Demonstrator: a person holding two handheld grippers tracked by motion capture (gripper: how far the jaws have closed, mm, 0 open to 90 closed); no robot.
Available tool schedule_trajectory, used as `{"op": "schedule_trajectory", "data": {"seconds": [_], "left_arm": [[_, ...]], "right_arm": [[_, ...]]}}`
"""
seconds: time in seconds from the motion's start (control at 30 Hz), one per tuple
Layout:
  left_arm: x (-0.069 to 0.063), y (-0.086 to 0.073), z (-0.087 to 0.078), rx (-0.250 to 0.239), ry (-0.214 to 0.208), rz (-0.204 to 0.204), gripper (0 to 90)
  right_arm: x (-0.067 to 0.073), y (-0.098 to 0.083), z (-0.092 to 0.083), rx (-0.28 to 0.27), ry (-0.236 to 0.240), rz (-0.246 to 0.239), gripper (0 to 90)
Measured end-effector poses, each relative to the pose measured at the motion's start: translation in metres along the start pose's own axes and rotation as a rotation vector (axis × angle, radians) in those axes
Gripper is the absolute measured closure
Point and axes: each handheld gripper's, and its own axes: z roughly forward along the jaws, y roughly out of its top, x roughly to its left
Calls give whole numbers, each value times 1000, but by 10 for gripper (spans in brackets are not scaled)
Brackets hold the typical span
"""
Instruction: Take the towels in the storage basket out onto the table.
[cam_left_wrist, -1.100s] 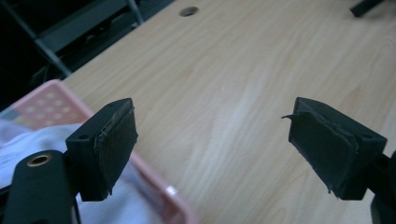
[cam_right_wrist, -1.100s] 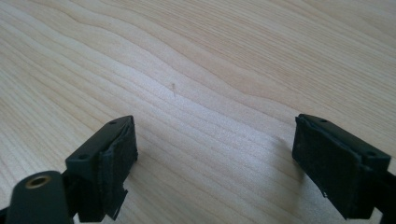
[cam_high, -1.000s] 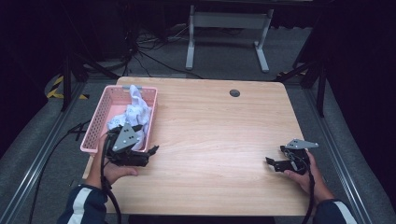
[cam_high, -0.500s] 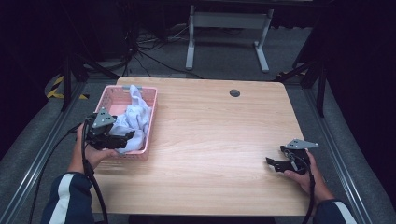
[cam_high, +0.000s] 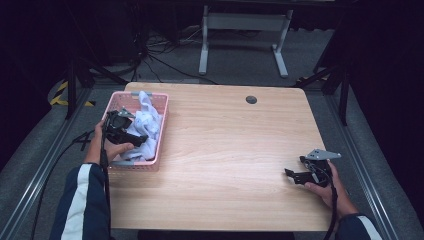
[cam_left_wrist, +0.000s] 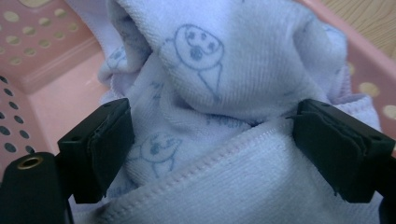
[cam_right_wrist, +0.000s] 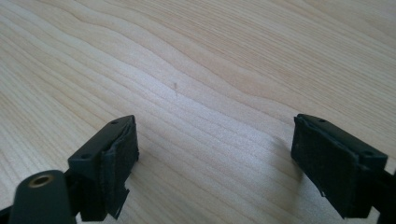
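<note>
- Surroundings: a wooden table (cam_high: 225, 150) carries a pink perforated basket (cam_high: 157, 131) at its left edge. A round dark grommet (cam_high: 251, 99) sits near the far edge, well apart from both grippers. Beyond the table stands a grey metal frame (cam_high: 240, 22) on a dark floor, with black cables (cam_high: 155, 55) trailing towards it.
- Obstructions: the basket's pink walls enclose the cloth on all sides; the near wall lies just beside the person's left hand (cam_high: 112, 149). Nothing lies on the table between the two grippers.
- Left gripper (cam_high: 135, 140): inside the basket, jaws spread wide, set either side of a fold of the cloth; in the left gripper view the fabric bulges between the pads but they have not closed on it.
- Right gripper (cam_high: 290, 173): near the table's right front corner, low over bare wood, jaws spread wide with nothing between them.
- Change: one second ago the left gripper lay on the table at the basket's near right corner; half a second ago it was over the basket's near end; it now reaches into the cloth. The right gripper has kept its position throughout.
- Cloth (cam_high: 147, 122): white to pale lilac terry towelling, crumpled in a heap that rises above the basket rim, printed with small blue outline figures and finished with a stitched hem (cam_left_wrist: 219, 156).
</note>
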Motion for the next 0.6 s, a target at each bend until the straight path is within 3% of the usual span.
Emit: {"op": "schedule_trajectory", "data": {"seconds": [0.07,0.1,0.13,0.2,0.4,0.47,0.6], "left_arm": [[1,1,4,17,8,16,85],[2,1,10,53,8,0,45],[4,2,20,88,-26,-34,0],[5,2,24,93,-44,-54,0],[8,6,33,130,-87,-56,0],[9,6,37,145,-118,-71,0],[8,6,43,173,-162,-64,4]], "right_arm": [[0,0,0,0,0,0,153],[0,0,0,0,1,-1,153],[0,0,0,0,4,-1,152],[0,0,0,0,4,-2,153],[0,0,0,0,7,-4,153],[0,0,0,0,11,-6,153],[1,1,1,-2,16,-10,153]]}}
